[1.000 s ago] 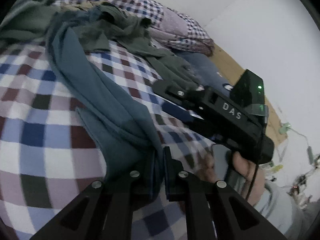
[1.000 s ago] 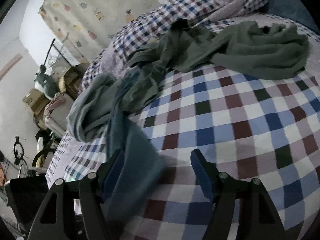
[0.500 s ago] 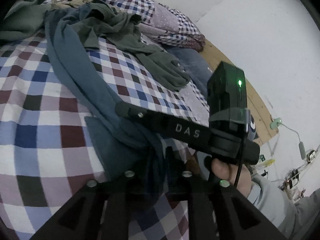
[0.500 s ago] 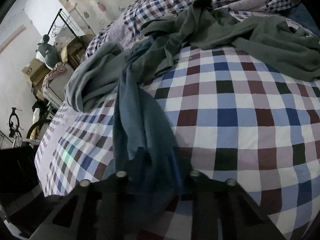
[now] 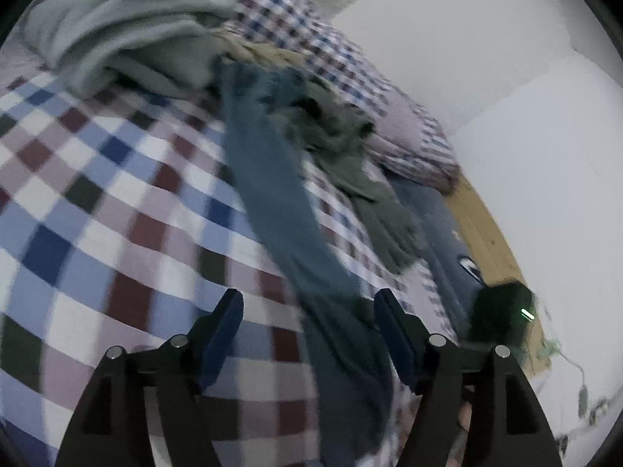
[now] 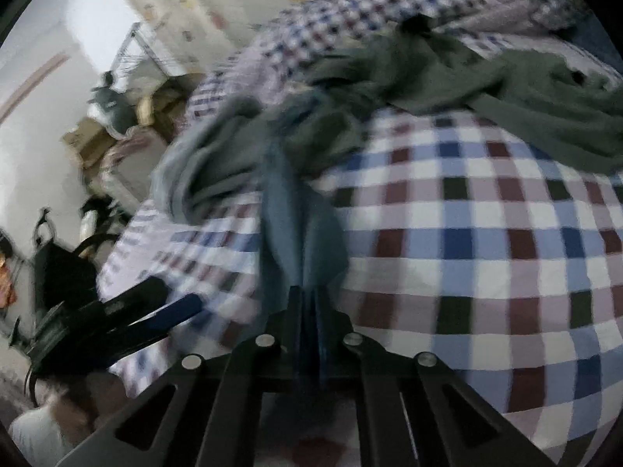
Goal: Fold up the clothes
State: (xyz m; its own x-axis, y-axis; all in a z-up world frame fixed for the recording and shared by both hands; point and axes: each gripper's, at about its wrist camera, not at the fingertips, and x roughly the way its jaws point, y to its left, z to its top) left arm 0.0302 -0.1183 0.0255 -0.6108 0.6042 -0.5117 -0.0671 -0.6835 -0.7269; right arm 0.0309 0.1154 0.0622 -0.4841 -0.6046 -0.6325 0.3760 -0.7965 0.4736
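Blue garment [image 6: 300,218] is hanging pinched in the right gripper [image 6: 309,311] — left gripper [image 5: 307,311] is gaping wide over the checked bedspread [image 5: 97,210].

Left tongs [image 5: 307,334] spread wide over checked bedsheet [image 5: 97,210]; blue garment [image 5: 280,202] between.

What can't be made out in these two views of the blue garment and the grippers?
- Blue garment: what kind it is; bunched and motion-blurred in both views.
- Its far end: buried under the green clothes, right wrist view.
- Right gripper: only a dark blur, left wrist view.
- Items beside the bed: too small, blurred.
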